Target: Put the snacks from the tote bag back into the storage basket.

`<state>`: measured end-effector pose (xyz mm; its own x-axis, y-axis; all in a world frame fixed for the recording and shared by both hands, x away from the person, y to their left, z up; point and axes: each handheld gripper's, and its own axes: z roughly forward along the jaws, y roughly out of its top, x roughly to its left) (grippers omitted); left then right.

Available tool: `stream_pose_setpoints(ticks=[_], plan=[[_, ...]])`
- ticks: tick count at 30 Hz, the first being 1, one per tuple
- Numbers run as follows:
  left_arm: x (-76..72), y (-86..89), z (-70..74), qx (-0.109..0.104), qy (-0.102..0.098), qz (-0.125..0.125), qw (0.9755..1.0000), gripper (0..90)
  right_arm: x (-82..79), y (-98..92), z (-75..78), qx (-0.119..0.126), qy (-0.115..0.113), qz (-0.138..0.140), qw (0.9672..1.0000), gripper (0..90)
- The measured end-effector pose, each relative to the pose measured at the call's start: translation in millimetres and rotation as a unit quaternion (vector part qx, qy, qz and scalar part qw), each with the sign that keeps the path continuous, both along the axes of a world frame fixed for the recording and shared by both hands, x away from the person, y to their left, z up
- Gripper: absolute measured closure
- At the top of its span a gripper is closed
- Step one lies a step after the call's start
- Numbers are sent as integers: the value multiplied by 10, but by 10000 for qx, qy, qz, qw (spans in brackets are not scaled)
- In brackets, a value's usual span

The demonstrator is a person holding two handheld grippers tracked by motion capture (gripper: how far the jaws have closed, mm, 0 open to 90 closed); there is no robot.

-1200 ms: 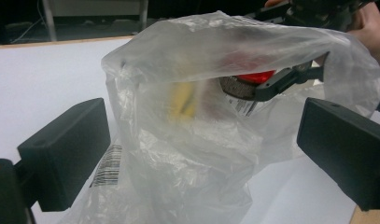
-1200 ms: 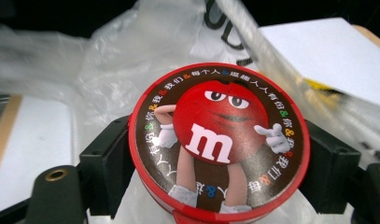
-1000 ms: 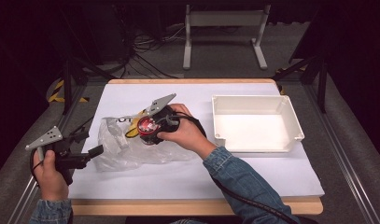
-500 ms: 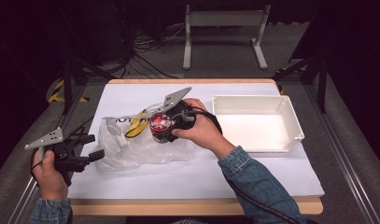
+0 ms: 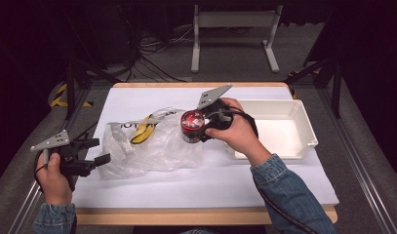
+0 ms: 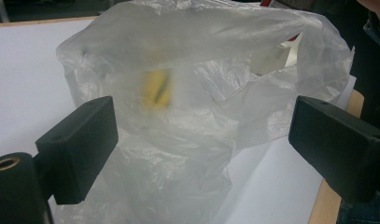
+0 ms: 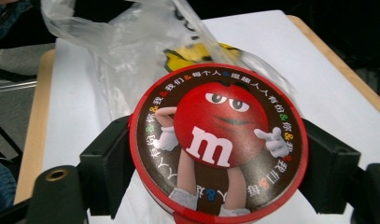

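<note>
Red round tin, crinkled plastic bag

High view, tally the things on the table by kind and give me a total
Round red candy tin: 1
Clear plastic bag: 1
Yellow item inside the bag: 1
White tray: 1
Total: 4

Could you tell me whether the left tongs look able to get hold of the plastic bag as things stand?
Probably yes: the left tongs stand open right at the plastic bag, film bulging between them, nothing blocking.
</note>
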<state>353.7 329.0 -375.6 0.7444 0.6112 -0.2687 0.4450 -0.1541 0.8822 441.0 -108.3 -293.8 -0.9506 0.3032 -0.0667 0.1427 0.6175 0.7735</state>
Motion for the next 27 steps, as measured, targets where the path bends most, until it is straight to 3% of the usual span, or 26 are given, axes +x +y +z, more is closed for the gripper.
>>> stream_pose_setpoints(ticks=[6, 12, 19, 22, 27], plan=[[8, -1, -3, -9, 19, 50, 10000, 87, 51, -262, 63, -41, -94, -359, 9993, 224], [1, 13, 5, -5, -21, 90, 10000, 74, 151, -459, 56, 26, 17, -590, 9983, 225], [5, 22, -2, -11, -14, 77, 10000, 72, 291, -663, 53, 39, -71, -988, 9951, 226], [-1, 32, 1, -26, -14, 83, 10000, 70, 369, -764, 61, 31, 98, -1138, 9935, 226], [-2, 40, -12, -11, 12, 100, 9999, 67, 481, -915, 56, -132, 134, -1291, 9915, 226]])
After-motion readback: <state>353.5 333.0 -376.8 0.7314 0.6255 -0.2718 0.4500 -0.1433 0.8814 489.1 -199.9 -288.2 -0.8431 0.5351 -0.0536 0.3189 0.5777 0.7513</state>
